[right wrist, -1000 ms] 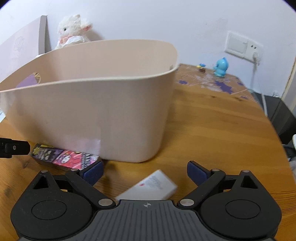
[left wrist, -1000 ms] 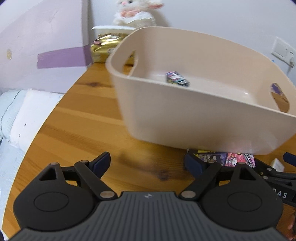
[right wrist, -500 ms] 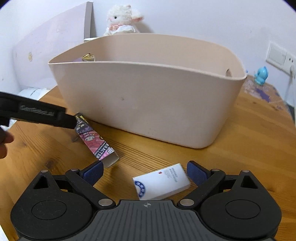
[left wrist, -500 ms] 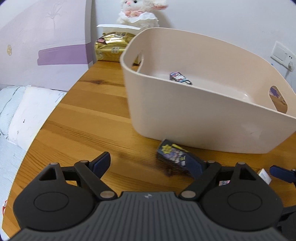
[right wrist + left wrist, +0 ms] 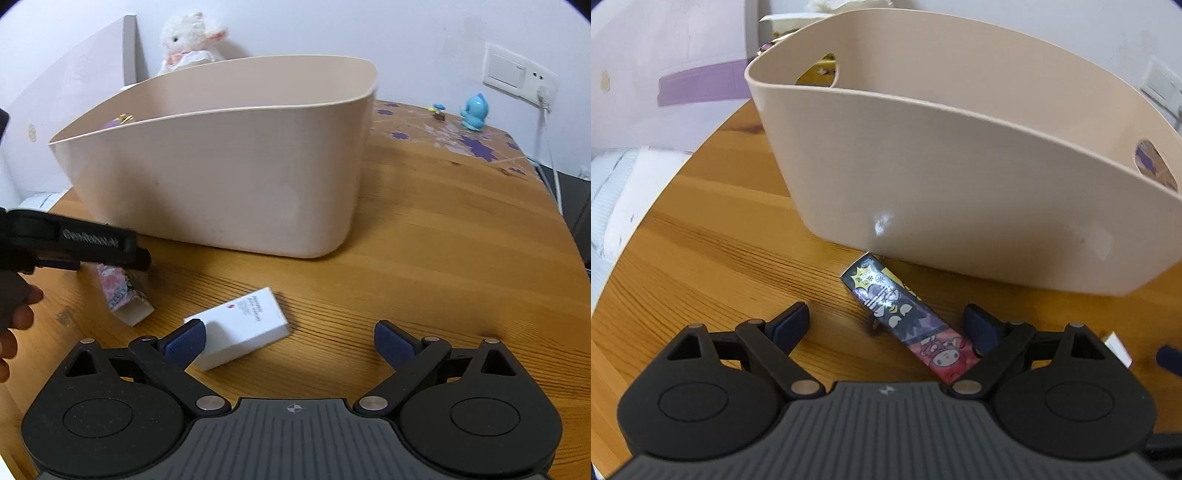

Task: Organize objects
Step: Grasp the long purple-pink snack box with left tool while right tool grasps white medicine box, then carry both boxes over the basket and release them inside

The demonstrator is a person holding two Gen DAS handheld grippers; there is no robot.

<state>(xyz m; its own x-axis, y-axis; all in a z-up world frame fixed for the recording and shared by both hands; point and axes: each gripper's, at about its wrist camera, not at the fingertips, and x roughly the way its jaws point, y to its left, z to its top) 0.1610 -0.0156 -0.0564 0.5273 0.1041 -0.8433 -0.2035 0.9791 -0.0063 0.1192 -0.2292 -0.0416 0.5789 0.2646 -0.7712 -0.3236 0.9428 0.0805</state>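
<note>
Two boxes [image 5: 242,326] [image 5: 910,325] beside one tub [image 5: 221,184], left gripper [image 5: 892,326] and right gripper [image 5: 288,341] both spread

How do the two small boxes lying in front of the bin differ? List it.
The cartoon-printed box is long, narrow and colourful; the white box is broader, flatter and plain with small print. The cartoon-printed box lies between the left gripper's open jaws; the white box lies partly between the right gripper's. Both lie flat on the wooden table.

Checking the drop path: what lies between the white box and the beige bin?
Only bare wooden table between white box and beige bin, per the right wrist view.
</note>
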